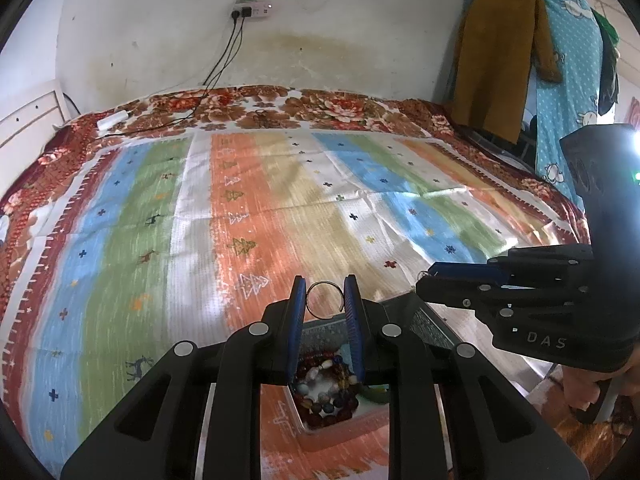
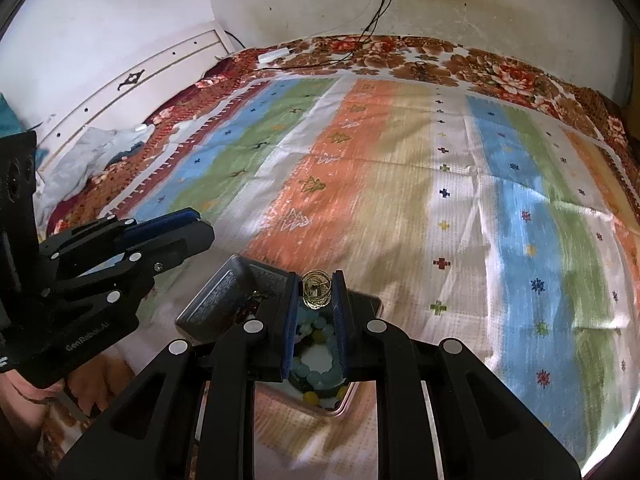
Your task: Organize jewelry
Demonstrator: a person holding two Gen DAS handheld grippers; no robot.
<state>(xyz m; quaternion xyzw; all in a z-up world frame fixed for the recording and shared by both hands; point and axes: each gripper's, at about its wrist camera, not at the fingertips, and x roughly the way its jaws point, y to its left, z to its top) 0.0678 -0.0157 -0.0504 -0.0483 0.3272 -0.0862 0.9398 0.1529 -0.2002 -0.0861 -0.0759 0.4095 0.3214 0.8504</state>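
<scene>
The left claw [image 1: 324,295] was clamped on a thin silver ring [image 1: 325,300], the hoop pinched upright between the two blue pads [image 1: 298,312]. Directly below it, toward 6 o'clock in the left wrist view, sat an open box [image 1: 320,428] holding beaded bracelets [image 1: 326,388] in red, brown and dark tones around a white centre. At 3 o'clock in that view the right claw [image 1: 430,276] reached in sideways, just beside the box's raised lid [image 1: 424,320].

The right claw [image 2: 316,290] was clamped on a small gold ornament [image 2: 316,290], its exact shape too small to tell, held between blue pads [image 2: 291,320]. Beneath it lay a box compartment with pale blue, green and yellow beads [image 2: 318,356] ringed around a white middle. The grey lid [image 2: 218,300] stood tilted open at 9 o'clock from the ornament, and beyond it at 9 o'clock the left claw [image 2: 196,220] came in.

The box rested on a striped cloth [image 2: 400,168] spread over a bed with a floral blanket [image 2: 480,64]. At 12 o'clock black cables [image 1: 224,60] ran down the wall.
</scene>
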